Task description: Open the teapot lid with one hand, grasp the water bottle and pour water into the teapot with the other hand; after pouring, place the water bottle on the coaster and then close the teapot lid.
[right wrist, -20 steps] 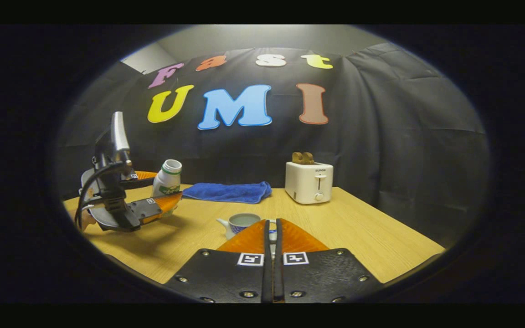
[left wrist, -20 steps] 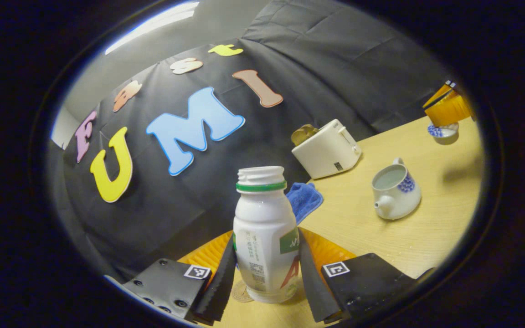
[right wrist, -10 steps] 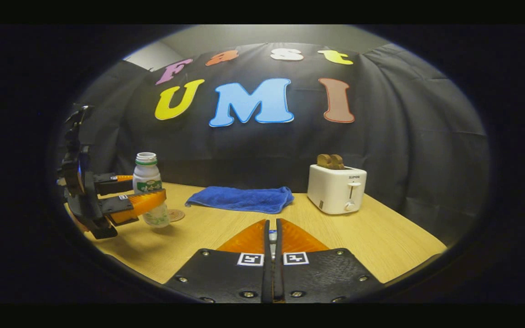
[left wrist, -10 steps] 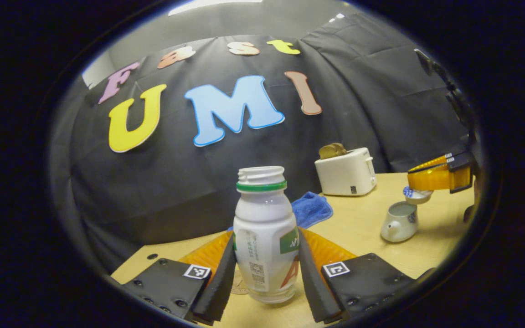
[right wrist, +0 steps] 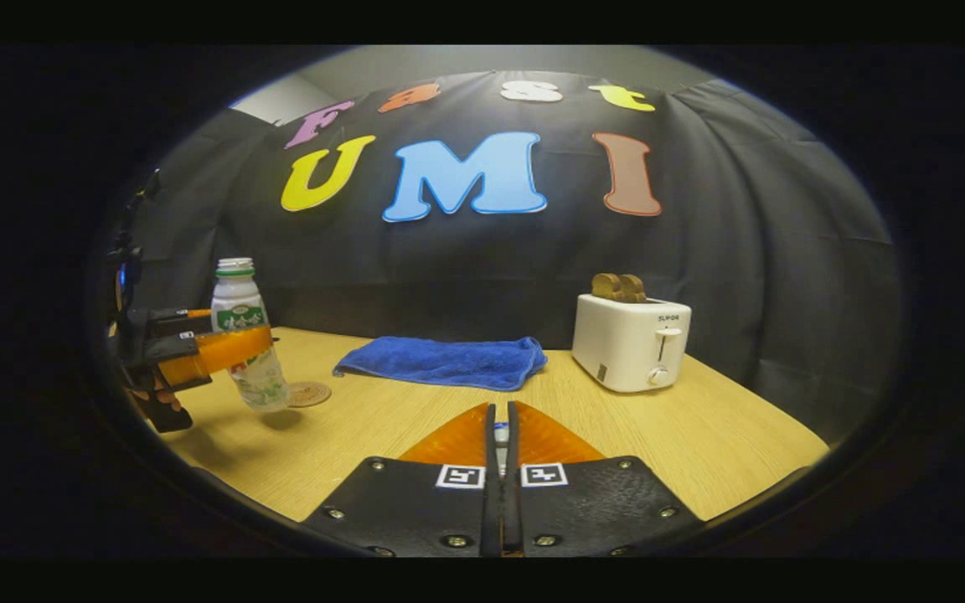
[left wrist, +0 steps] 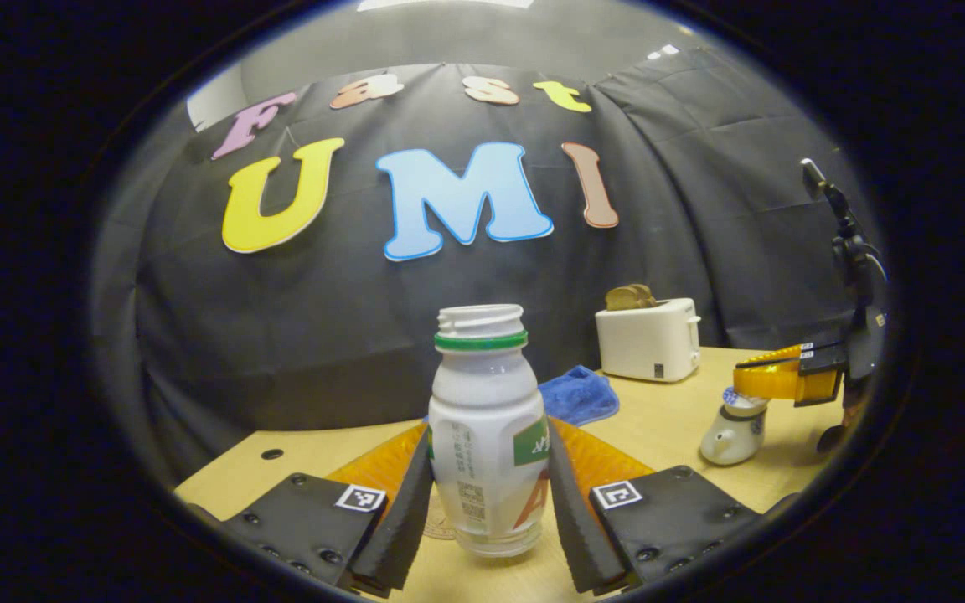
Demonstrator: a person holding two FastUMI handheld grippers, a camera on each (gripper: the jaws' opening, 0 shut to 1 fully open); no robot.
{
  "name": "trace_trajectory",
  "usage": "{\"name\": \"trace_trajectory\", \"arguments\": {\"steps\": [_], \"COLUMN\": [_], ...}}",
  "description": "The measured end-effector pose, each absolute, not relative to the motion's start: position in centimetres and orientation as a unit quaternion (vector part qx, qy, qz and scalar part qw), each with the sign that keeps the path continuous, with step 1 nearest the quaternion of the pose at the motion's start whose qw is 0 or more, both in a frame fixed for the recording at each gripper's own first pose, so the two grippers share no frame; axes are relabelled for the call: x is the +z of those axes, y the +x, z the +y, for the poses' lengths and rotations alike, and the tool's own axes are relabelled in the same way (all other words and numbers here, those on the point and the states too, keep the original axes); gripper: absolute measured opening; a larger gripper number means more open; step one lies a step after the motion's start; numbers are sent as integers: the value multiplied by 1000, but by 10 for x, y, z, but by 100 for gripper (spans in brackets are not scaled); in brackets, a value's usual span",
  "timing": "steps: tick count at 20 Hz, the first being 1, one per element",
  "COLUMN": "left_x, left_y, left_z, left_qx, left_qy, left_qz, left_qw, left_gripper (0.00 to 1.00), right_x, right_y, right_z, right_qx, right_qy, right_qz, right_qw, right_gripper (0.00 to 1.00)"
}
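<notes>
gripping water bottle (left wrist: 487,435) mid-body, left gripper (left wrist: 489,502) looked secure; slick light plastic. right gripper (right wrist: 500,435) pinched teapot lid (left wrist: 742,400).

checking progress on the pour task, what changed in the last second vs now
The left gripper has swung the water bottle from tilted back to upright, near the coaster but not yet on it. The right gripper has brought the lid down onto the teapot. Both grippers stay clamped; the toaster and blue cloth are unmoved.
</notes>
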State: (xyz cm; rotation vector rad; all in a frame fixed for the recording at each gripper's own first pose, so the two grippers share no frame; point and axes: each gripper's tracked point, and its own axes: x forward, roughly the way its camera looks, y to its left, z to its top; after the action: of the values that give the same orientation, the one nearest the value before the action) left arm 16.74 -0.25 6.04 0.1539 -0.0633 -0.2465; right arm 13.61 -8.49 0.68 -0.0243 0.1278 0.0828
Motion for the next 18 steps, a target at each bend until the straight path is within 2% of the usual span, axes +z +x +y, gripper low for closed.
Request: {"name": "trace_trajectory", "arguments": {"steps": [1,6,7,8,12,13,14,15,16,17,18], "left_x": [63,57,55,54,48,44,41,38,33,28,25], "left_y": [167,169,169,169,173,174,176,178,180,183,186], "left_z": [-3,-6,-8,-9,-9,-9,-8,-7,-6,-6,-5], "left_qx": [-126,-136,-140,-142,-141,-144,-145,-146,-146,-147,-144], "left_qy": [68,59,56,56,59,52,44,35,24,17,16], "left_qz": [-36,-27,-24,-21,-16,-13,-10,-5,-2,5,10], "left_qw": [989,989,988,988,988,988,988,989,989,989,989], "left_gripper": [75,75,77,75,75,75,72,75,75,75,75], "right_x": [3,-5,-8,-10,-10,-5,1,8,17,25,32], "right_y": [137,139,140,140,137,133,129,124,119,114,111], "right_z": [-84,-85,-85,-85,-88,-87,-85,-85,-79,-75,-73], "right_qx": [43,44,44,44,38,40,42,40,48,52,51], "right_qy": [-9,-10,-7,-7,-19,-18,-12,-2,6,7,1], "right_qz": [69,75,79,82,74,67,57,42,25,7,-9], "right_qw": [997,996,996,996,996,997,997,998,998,999,999], "right_gripper": [1,1,1,1,9,13,33,25,52,59,78]}}
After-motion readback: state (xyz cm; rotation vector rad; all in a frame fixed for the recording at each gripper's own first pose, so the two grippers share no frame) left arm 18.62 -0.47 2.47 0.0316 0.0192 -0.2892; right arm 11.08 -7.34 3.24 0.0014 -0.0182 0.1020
